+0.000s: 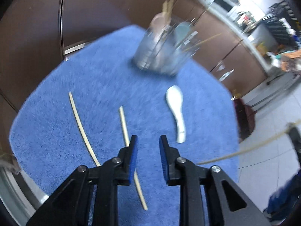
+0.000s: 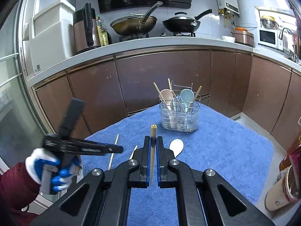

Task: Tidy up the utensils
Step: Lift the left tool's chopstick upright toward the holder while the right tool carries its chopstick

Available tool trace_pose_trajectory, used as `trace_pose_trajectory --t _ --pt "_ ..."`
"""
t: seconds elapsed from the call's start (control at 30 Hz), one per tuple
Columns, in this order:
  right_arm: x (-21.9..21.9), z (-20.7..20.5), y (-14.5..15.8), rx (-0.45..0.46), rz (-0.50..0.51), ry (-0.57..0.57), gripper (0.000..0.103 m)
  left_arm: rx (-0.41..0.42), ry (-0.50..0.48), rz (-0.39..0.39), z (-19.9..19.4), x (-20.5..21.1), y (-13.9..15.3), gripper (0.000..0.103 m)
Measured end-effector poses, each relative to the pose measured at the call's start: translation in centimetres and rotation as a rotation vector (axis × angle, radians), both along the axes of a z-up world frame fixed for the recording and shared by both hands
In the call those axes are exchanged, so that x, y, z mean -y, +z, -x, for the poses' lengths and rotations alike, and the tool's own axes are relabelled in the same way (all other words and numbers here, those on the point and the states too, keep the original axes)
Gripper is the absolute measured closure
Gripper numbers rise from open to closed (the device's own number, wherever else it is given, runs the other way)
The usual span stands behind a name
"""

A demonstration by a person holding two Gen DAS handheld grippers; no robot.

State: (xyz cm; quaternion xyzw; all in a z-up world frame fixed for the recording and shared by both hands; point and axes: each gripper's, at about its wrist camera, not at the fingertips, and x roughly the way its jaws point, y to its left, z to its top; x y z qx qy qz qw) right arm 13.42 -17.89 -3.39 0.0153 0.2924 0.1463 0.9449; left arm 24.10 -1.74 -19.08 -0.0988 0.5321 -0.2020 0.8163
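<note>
A blue towel (image 1: 94, 86) (image 2: 225, 150) covers the table. On it lie two pale chopsticks (image 1: 80, 124) (image 1: 124, 124) and a white spoon (image 1: 175, 109) (image 2: 176, 146). At the far end stands a clear utensil holder (image 1: 160, 56) (image 2: 178, 113) with a pink spoon, a blue spoon and several chopsticks in it. My left gripper (image 1: 148, 139) hovers open above the towel. Nothing is between its fingers, and the nearer chopstick runs under its left finger. My right gripper (image 2: 153, 138) is shut on a gold-tipped chopstick (image 2: 152, 150), held above the towel and pointing at the holder.
Brown cabinet doors (image 2: 160, 79) close off the far side under a counter (image 2: 150, 43) with two woks and a kettle. A gloved hand (image 2: 43, 167) carries the left gripper at the left. Jars (image 2: 287, 179) stand at the right edge. Tiled floor (image 1: 263, 150) lies beyond the towel's right side.
</note>
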Motion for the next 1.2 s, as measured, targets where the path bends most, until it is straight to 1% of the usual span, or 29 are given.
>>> trace_pose_trajectory --t 0.1,0.2,0.4,0.47,0.5,0.53,0.6,0.67,0.77,0.83,0.9,0.93,1.07,1.2 --pt "0.7 -0.2 -0.3 -0.016 -0.014 -0.013 0.098 -0.066 0.029 -0.016 -1.5 0.1 -2.1 0.081" --pt "1.4 -0.6 -0.7 -0.027 -0.025 -0.022 0.098 -0.109 0.046 -0.042 -2.6 0.5 -3.5 0.081" --pt "2.5 -1.5 -1.6 -0.047 -0.048 -0.034 0.098 -0.155 0.056 -0.126 -4.0 1.6 -5.5 0.082" --pt "2.9 -1.7 -2.0 -0.055 -0.055 -0.037 0.098 -0.151 0.059 -0.134 -4.2 1.7 -5.7 0.083" --pt "3.0 -1.8 -2.1 -0.057 -0.056 -0.038 0.098 -0.142 0.061 -0.148 -4.1 1.8 -5.6 0.087" --pt "3.2 -1.9 -2.3 -0.060 -0.058 -0.039 0.098 -0.136 0.061 -0.160 -4.0 1.9 -5.6 0.094" --pt "3.6 -2.1 -2.6 -0.066 -0.061 -0.042 0.098 -0.117 0.058 -0.176 -3.9 2.0 -5.7 0.098" --pt "3.8 -2.3 -2.8 -0.070 -0.065 -0.043 0.098 -0.101 0.056 -0.158 -3.6 2.1 -5.6 0.099" --pt "4.1 -2.6 -2.9 -0.074 -0.065 -0.043 0.098 -0.051 0.047 -0.099 -3.0 1.4 -4.5 0.099" --pt "4.2 -2.8 -2.8 -0.074 -0.064 -0.042 0.098 0.000 0.044 -0.067 -2.2 1.0 -3.0 0.099" --pt "4.2 -3.0 -2.7 -0.068 -0.066 -0.041 0.098 0.055 0.044 -0.015 -1.6 0.5 -1.4 0.099" --pt "4.2 -3.2 -2.5 -0.061 -0.070 -0.041 0.098 0.093 0.046 0.014 -1.3 0.3 -0.2 0.099" --pt "4.3 -3.9 -1.3 -0.027 -0.091 -0.039 0.098 0.247 0.055 0.083 -0.5 -0.3 4.9 0.099" --pt "4.3 -5.1 1.0 0.026 -0.101 -0.025 0.098 0.440 0.070 0.142 -0.1 0.4 10.9 0.099"
